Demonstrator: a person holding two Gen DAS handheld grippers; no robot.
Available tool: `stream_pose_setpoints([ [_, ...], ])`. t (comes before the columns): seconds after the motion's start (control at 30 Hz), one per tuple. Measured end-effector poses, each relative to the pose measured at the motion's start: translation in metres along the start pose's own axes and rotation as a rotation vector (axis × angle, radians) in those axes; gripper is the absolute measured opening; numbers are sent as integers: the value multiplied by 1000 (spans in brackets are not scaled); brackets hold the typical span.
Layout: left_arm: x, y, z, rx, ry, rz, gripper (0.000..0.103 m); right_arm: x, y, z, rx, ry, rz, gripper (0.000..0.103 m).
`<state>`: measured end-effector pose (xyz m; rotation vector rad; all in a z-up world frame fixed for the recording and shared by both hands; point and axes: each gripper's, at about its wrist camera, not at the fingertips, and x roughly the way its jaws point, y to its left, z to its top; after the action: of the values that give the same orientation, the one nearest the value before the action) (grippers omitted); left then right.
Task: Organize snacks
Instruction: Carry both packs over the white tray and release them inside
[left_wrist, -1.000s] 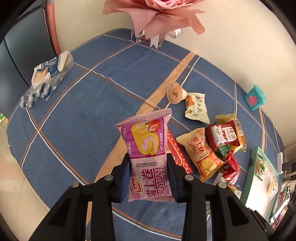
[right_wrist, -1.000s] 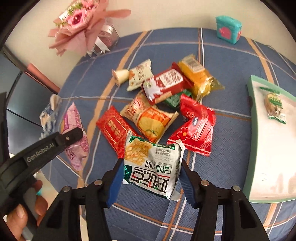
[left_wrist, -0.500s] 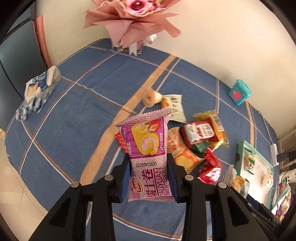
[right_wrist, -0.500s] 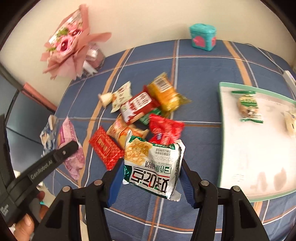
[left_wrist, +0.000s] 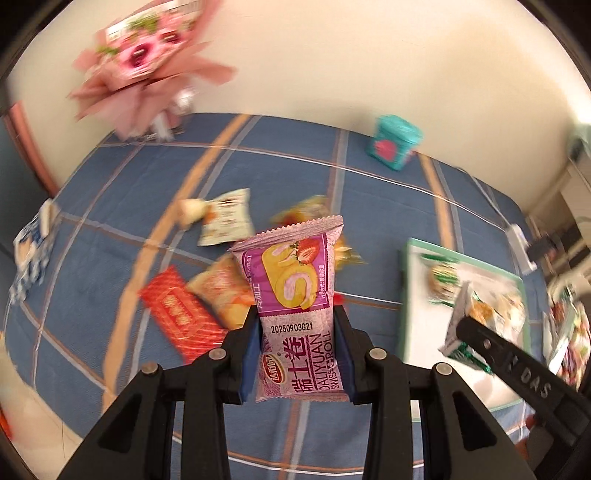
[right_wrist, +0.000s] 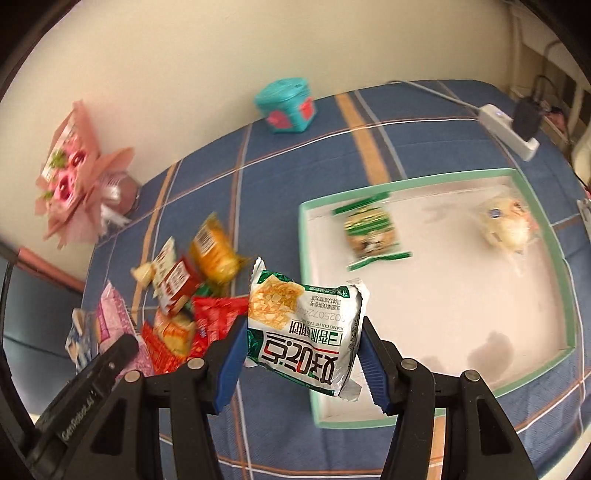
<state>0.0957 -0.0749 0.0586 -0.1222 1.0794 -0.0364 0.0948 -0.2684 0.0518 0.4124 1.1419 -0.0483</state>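
Note:
My left gripper (left_wrist: 297, 350) is shut on a pink swiss roll packet (left_wrist: 295, 306), held upright above the blue tablecloth. My right gripper (right_wrist: 301, 354) is shut on a green and white cracker packet (right_wrist: 306, 328), held above the left edge of the green-rimmed white tray (right_wrist: 550, 258). The tray holds a green packet (right_wrist: 371, 230) and a pale packet (right_wrist: 508, 225). A pile of loose snack packets (right_wrist: 192, 291) lies left of the tray. The tray also shows in the left wrist view (left_wrist: 404, 280), with the right gripper (left_wrist: 476, 332) over it.
A pink bouquet (right_wrist: 77, 177) stands at the back left by the wall. A teal box (right_wrist: 286, 107) sits at the back. A white power strip (right_wrist: 508, 129) lies at the back right. A blue and white packet (left_wrist: 31, 251) lies at the table's left edge.
Both grippers have swung right with their packets. The right gripper has come from above the snack pile to above the tray's left edge. The views are blurred by motion.

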Motion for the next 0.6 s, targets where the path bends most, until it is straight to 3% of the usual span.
stream_pose_setpoints([
  [0.6,14,-132,-19,254,57,-84,38,-49,-136,22,279,-126,-149,60],
])
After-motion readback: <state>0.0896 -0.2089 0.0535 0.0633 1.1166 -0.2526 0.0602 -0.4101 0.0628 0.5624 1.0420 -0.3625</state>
